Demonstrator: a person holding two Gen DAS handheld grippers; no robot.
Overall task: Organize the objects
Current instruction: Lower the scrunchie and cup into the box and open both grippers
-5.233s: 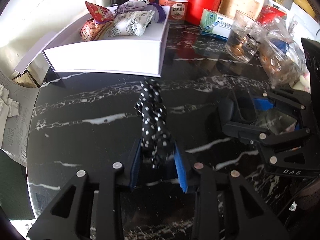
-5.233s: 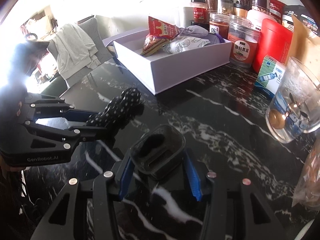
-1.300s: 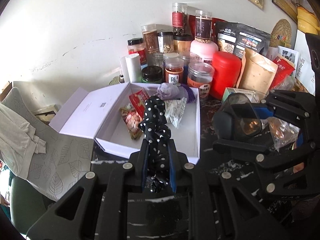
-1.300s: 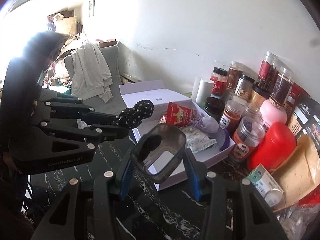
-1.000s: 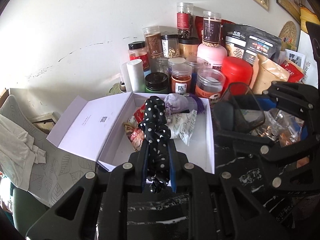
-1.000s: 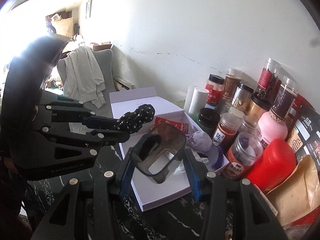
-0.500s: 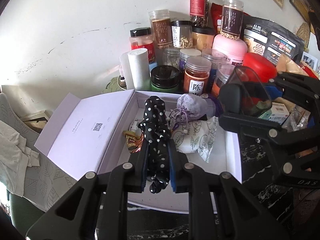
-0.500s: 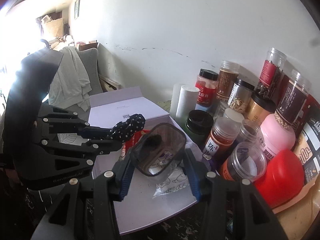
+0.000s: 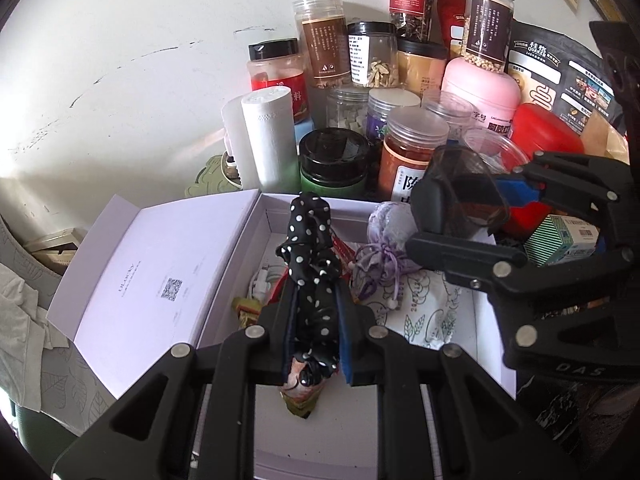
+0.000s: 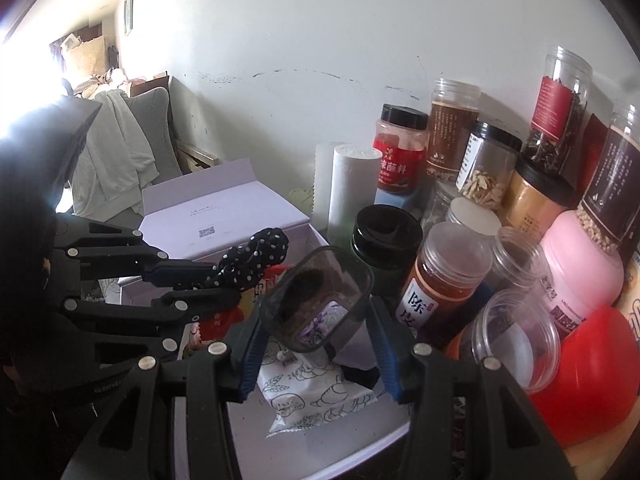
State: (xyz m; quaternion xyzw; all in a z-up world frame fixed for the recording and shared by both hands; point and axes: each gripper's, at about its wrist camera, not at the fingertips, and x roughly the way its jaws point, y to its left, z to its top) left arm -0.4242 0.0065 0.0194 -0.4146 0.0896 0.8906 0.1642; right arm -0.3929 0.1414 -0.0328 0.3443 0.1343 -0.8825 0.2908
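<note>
My left gripper (image 9: 314, 332) is shut on a black polka-dot scrunchie (image 9: 310, 256) and holds it above the open white box (image 9: 256, 248). It also shows in the right wrist view (image 10: 256, 258). My right gripper (image 10: 316, 344) is shut on a dark smoky plastic container (image 10: 320, 300), held over the right part of the box (image 10: 352, 456); the container also shows in the left wrist view (image 9: 460, 192). In the box lie a leaf-print packet (image 9: 428, 316), a lilac pouch (image 9: 384, 224) and red snack packets (image 10: 216, 320).
Many jars crowd behind the box: a black-lidded green jar (image 9: 334, 160), an orange spice jar (image 9: 408, 148), a pink tub (image 9: 480, 92), a red canister (image 9: 548, 132). A white roll (image 9: 268, 140) stands at the wall. The box lid (image 9: 152, 276) lies open leftward.
Both grippers have moved forward and closer over the box, still holding the scrunchie and the container. The jars and box now fill more of both views.
</note>
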